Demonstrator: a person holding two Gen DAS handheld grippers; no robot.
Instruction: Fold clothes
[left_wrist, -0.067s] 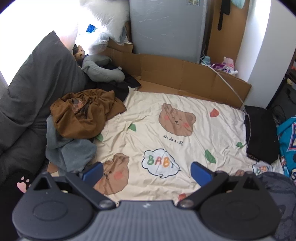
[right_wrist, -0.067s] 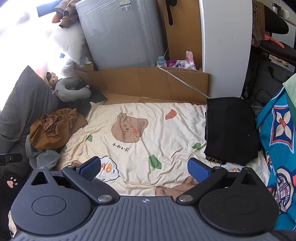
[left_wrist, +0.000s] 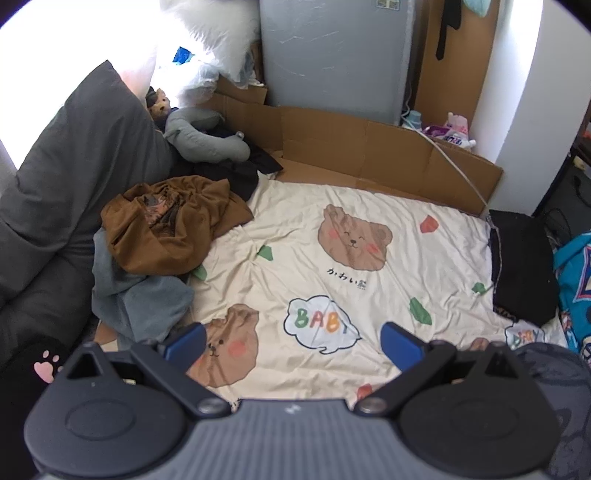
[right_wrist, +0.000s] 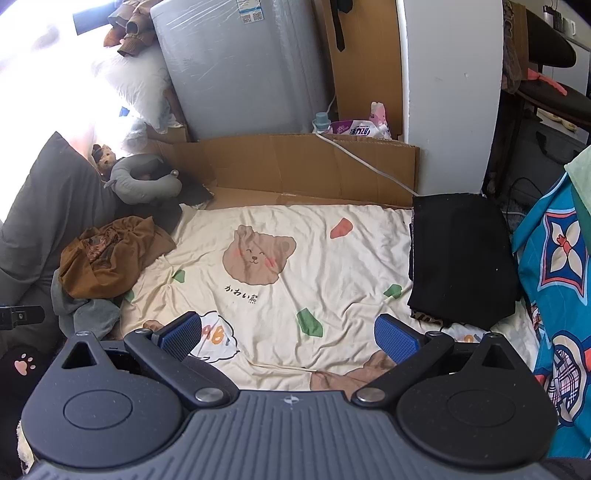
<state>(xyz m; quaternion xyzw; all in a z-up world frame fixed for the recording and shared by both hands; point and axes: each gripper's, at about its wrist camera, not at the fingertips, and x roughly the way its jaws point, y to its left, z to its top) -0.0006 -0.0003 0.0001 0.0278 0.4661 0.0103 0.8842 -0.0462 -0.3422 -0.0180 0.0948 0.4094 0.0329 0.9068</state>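
Brown garment (left_wrist: 173, 225): crumpled in a loose heap at the left edge of the bear-print sheet (left_wrist: 332, 266), a patterned lining or inner face seen in its upper folds. It is seen lying partly on top of a grey garment (left_wrist: 144, 302).

Grey garment: bunched, unfolded, spilling from under the brown one toward the near left corner of the sheet.

Black garment (right_wrist: 461, 258): folded flat into a neat rectangle, laid at the right edge of the sheet, well apart from the heap. A leopard-patterned edge (right_wrist: 426, 317) is glimpsed beneath its near side; whether that is another garment cannot be told.
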